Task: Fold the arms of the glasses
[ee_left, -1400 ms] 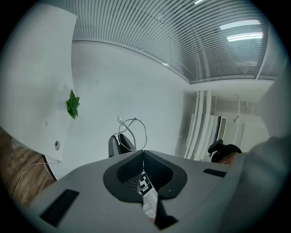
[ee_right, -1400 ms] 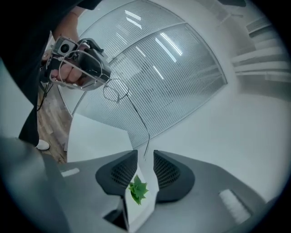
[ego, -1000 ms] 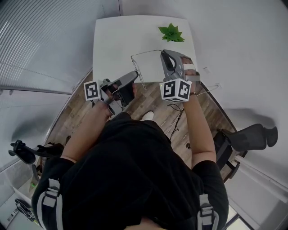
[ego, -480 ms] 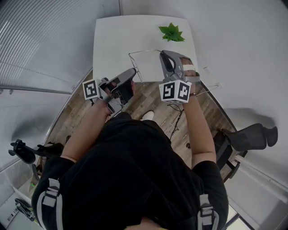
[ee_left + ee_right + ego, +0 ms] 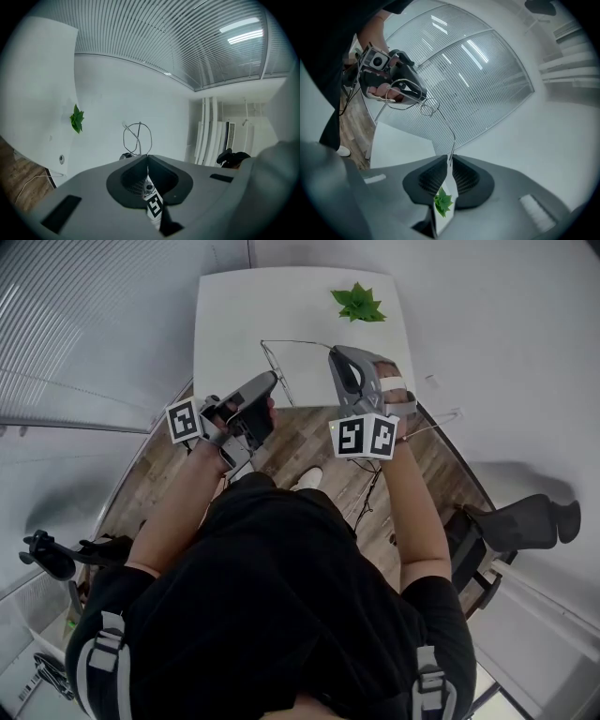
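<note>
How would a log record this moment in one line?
left tongs: gripping glasses | right tongs: gripping arm tip | glasses over table, arm unfolded

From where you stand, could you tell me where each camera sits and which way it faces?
Head view: on the person's head, steeply down at table, plant, glasses; torso, arms, left gripper, right gripper show.
Left gripper view: on the left gripper, upward along shut jaws at wall, ceiling; no body discernible.
Right gripper view: on the right gripper, toward the left gripper; hand, black clothing show.
All share: glasses, plant.
</note>
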Motion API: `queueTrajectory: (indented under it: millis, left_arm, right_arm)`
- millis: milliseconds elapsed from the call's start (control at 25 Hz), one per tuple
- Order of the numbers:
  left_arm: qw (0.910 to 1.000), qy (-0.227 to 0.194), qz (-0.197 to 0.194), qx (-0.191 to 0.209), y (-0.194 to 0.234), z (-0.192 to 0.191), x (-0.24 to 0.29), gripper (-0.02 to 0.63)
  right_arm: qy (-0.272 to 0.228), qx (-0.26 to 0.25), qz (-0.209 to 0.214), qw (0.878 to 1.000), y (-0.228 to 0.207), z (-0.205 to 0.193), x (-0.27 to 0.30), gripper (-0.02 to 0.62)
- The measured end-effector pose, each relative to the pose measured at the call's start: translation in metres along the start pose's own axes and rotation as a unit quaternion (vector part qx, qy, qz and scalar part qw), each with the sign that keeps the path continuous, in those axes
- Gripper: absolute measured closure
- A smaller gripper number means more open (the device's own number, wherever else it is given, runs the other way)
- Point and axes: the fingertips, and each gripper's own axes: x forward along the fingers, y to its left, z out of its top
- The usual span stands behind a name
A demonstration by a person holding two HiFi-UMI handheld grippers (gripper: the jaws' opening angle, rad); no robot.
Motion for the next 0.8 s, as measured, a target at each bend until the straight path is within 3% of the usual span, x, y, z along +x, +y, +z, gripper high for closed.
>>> queueTrajectory:
  millis: [800]
  left_arm:
    - [0.9986, -0.048, -0.01, 0.02, -0.014, 0.04, -0.008, 0.595]
  right_arm:
    - [-0.066, -0.019, 0.018, 0.997, 0.026, 0.057, -0.002, 0.551]
